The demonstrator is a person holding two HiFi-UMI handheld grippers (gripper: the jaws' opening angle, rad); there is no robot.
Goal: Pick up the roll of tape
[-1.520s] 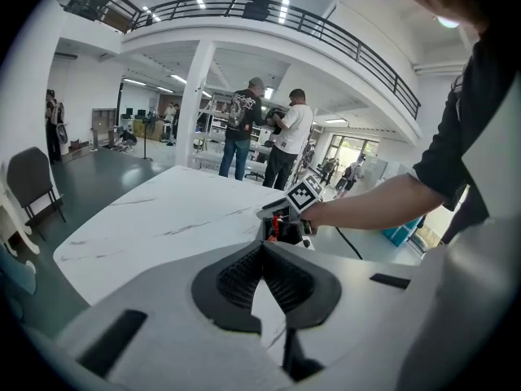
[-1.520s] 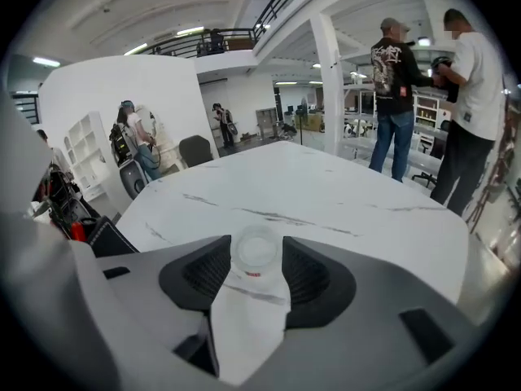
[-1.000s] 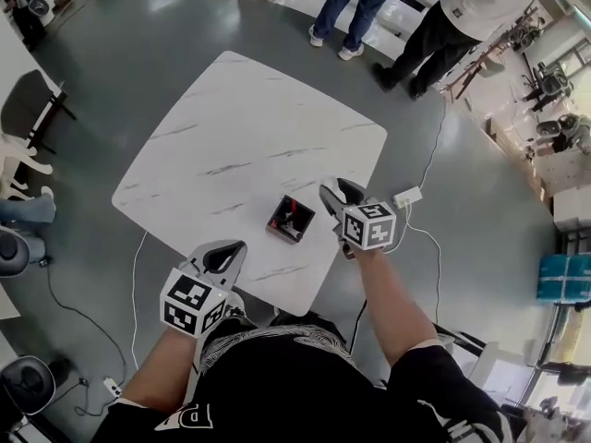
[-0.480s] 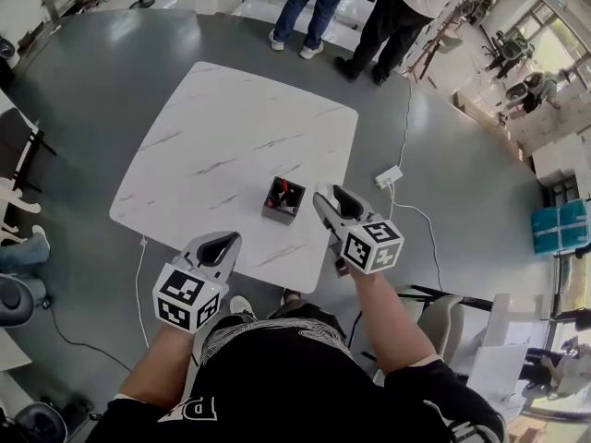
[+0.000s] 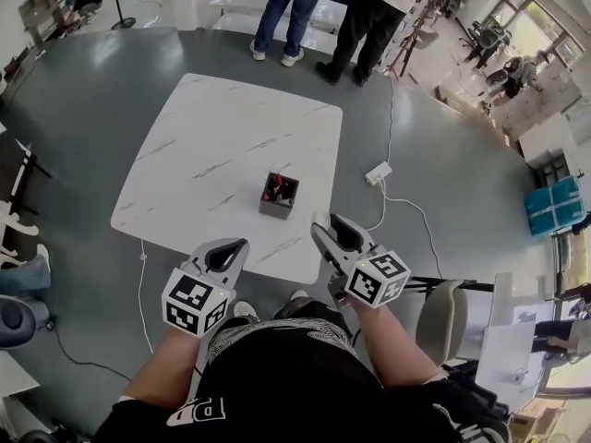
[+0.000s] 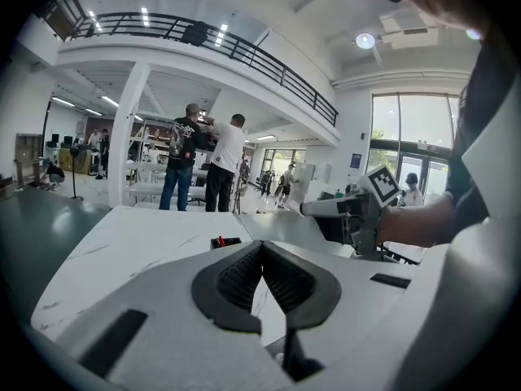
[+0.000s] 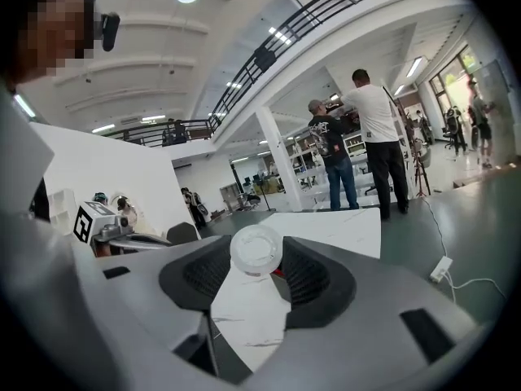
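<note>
In the right gripper view a white roll of tape sits clamped between the dark ribbed pads of my right gripper, held up in the air over the white marble table. The head view shows that right gripper just off the table's near edge; the roll itself is hard to make out there. My left gripper hovers at the same edge further left. Its pads meet at the tip with nothing between them. The small black box with red items stands on the table beyond both grippers.
Two people stand on the grey floor past the table's far side. A white power strip and its cable lie on the floor right of the table. A chair is close at my right.
Both grippers have drawn back from the table toward the person's body. The right one has left the black box's side and risen, with the tape roll between its jaws.
</note>
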